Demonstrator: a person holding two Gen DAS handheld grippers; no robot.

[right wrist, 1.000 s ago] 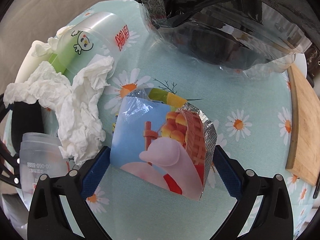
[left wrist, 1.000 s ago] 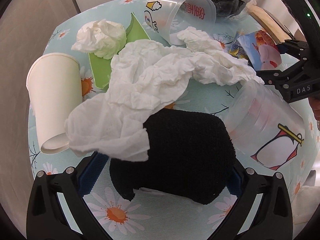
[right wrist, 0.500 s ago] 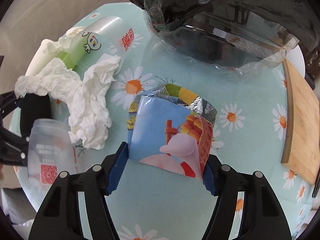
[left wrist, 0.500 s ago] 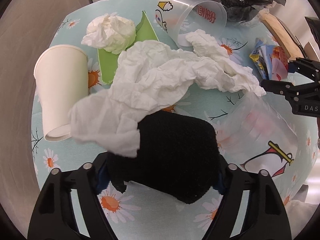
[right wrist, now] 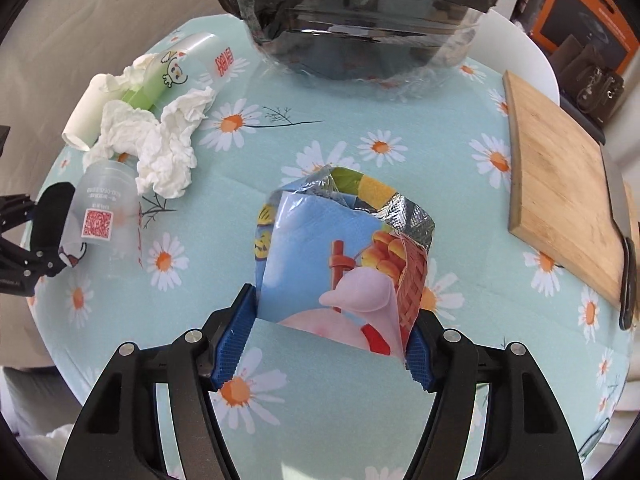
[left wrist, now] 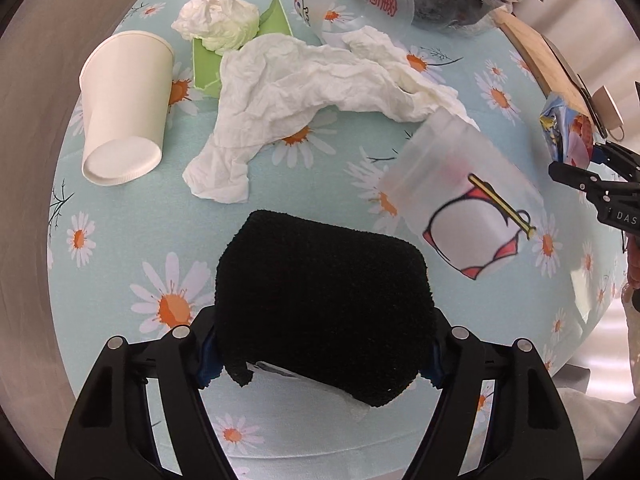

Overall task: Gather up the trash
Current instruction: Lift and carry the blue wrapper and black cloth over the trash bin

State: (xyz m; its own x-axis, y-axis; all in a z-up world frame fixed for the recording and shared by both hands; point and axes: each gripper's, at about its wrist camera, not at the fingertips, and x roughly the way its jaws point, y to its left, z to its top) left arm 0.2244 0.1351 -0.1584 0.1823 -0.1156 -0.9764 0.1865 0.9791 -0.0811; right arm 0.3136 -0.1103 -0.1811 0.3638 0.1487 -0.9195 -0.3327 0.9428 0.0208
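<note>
We note the left gripper (left wrist: 320, 344) clenched on a black fuzzy wad (left wrist: 324, 312), which fills the gap between its blue pads and sits lifted above the daisy tablecloth (left wrist: 120, 264). Taking the wad as landmark: just beyond it to the right lies a frosted plastic cup (left wrist: 460, 200) on its side; beyond to the left, a crumpled white tissue sheet (left wrist: 304, 92); further left, a tipped white paper cup (left wrist: 124, 108). Behind the tissue we see a green card (left wrist: 206, 66) under a tissue ball (left wrist: 218, 20), then a second clear cup (left wrist: 356, 0).

The right gripper (right wrist: 332, 340) grasps a torn snack wrapper (right wrist: 340, 256), foil mouth pointing away, pinched at both edges. Beyond the wrapper stands the black-lined trash bin (right wrist: 360, 12), well apart from it. A wooden cutting board (right wrist: 560, 196) lies right of the wrapper.
</note>
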